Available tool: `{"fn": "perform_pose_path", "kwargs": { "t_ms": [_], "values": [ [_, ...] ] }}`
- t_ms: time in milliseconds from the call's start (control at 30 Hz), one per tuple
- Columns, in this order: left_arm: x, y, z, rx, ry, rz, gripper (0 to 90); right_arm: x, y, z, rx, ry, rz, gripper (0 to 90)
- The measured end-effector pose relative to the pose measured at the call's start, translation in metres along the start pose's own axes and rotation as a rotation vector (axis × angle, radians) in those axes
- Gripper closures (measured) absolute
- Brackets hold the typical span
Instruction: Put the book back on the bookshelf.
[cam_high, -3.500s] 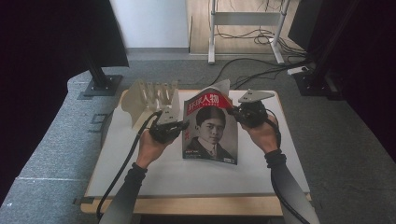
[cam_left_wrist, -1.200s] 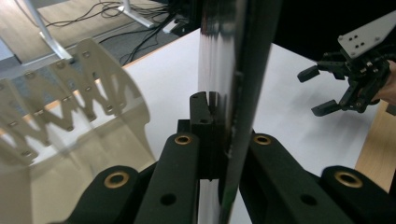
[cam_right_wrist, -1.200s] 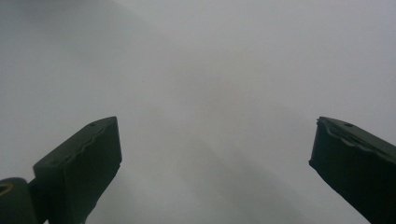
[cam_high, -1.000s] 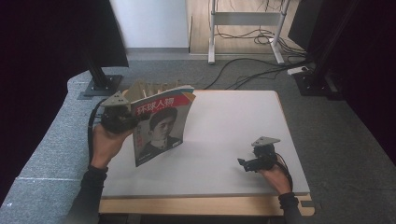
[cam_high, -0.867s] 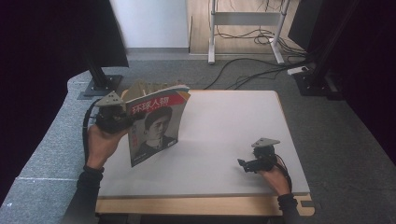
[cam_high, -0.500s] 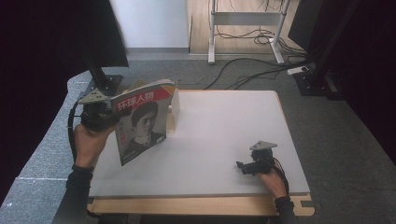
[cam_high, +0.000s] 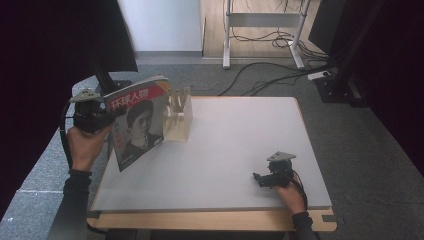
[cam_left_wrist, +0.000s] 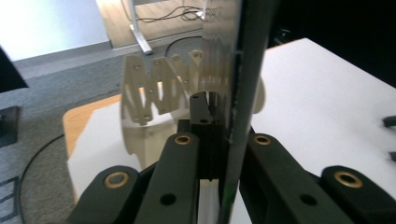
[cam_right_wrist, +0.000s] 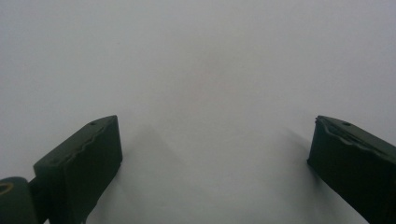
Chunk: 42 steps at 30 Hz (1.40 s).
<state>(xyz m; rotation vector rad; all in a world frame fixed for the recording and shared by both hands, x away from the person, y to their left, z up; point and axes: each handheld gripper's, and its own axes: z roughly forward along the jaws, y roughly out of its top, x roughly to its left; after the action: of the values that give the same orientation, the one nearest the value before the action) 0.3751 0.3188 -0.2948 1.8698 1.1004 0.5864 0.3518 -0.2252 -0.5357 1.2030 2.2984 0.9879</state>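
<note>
One magazine (cam_high: 137, 120) clamped in left hand-held gripper (cam_high: 102, 116) — right hand-held gripper (cam_high: 261, 179) gapes; one rack (cam_high: 179, 114)

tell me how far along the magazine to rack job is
Done: the magazine is off the table, upright, clamped at its edge by the left gripper. In hand: it hangs just left of the wooden slotted rack, not yet in a slot. Left: probably slotting it in and releasing. The right gripper rests open and empty on the table.

Magazine (cam_high: 137, 120), left of frame in high view: red masthead band, white Chinese title "环球人物". Smaller cover print too small to read.
</note>
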Motion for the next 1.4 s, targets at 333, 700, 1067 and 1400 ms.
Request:
{"fn": "perform_pose_path", "kwargs": {
  "t_ms": [333,700,1067,1400],
  "values": [
    [0.02,0.003,0.015,-0.019,0.044,-0.054,87.1,0.0,0.0,0.0,0.002,0.001,0.003,1.5],
    [0.028,0.0,-0.001,-0.036,0.053,-0.079,87.1,0.0,0.0,0.0,0.002,0.0,0.002,1.5],
    [0.032,0.005,0.019,-0.041,0.077,-0.093,87.1,0.0,0.0,0.0,0.004,0.001,0.007,1.4],
    [0.036,0.006,0.055,-0.094,0.098,-0.1,87.1,0.0,0.0,0.0,0.002,0.0,0.005,1.4]
  ]
}}
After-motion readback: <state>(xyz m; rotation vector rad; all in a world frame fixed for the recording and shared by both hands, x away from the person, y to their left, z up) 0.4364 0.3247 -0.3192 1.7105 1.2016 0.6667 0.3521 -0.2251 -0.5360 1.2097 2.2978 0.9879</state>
